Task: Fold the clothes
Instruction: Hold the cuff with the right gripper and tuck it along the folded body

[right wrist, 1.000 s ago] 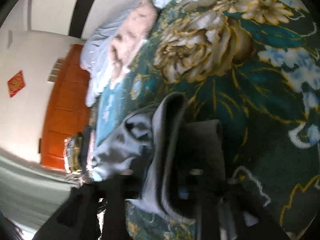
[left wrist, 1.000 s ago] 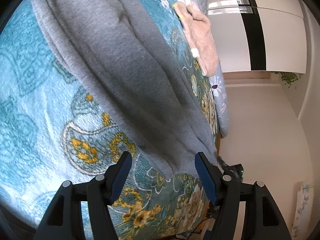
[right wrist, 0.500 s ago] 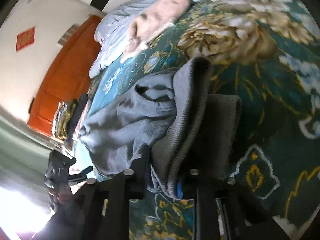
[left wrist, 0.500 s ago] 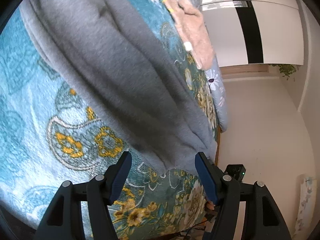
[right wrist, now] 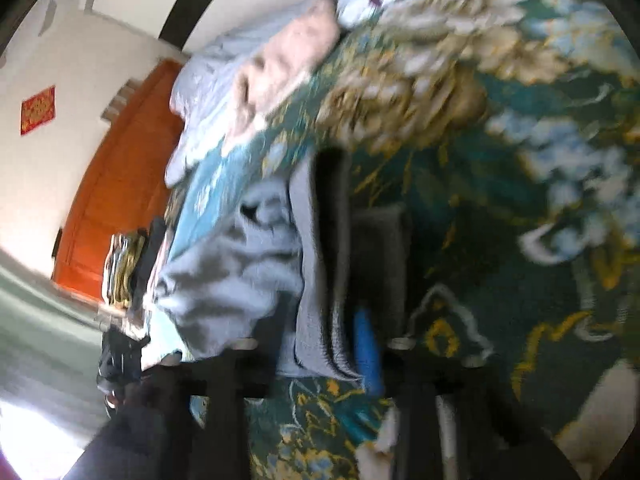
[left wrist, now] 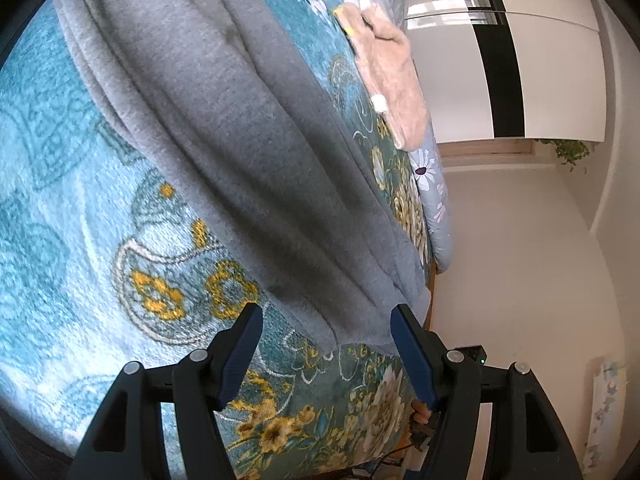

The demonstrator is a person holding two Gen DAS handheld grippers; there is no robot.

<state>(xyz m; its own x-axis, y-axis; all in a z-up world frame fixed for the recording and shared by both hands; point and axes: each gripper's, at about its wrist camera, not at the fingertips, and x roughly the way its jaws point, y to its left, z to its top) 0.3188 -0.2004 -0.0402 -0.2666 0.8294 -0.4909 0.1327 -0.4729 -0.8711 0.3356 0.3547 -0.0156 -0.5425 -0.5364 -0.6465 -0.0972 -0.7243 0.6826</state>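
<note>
We see one grey fleece garment [left wrist: 248, 152] stretched across the teal floral blanket [left wrist: 80, 208]. Our left gripper [left wrist: 326, 344] stands spread, its hem lying between untouched; our right gripper [right wrist: 320, 344] is opening around a bunched fold.

A: Grey garment [left wrist: 248, 128]; teal bedspread [left wrist: 60, 200] with yellow and white floral pattern.
B: Pink fluffy item [left wrist: 394, 76], black-striped white wardrobe [left wrist: 540, 80], orange door [right wrist: 116, 184], blue gripper pads [left wrist: 240, 352].
</note>
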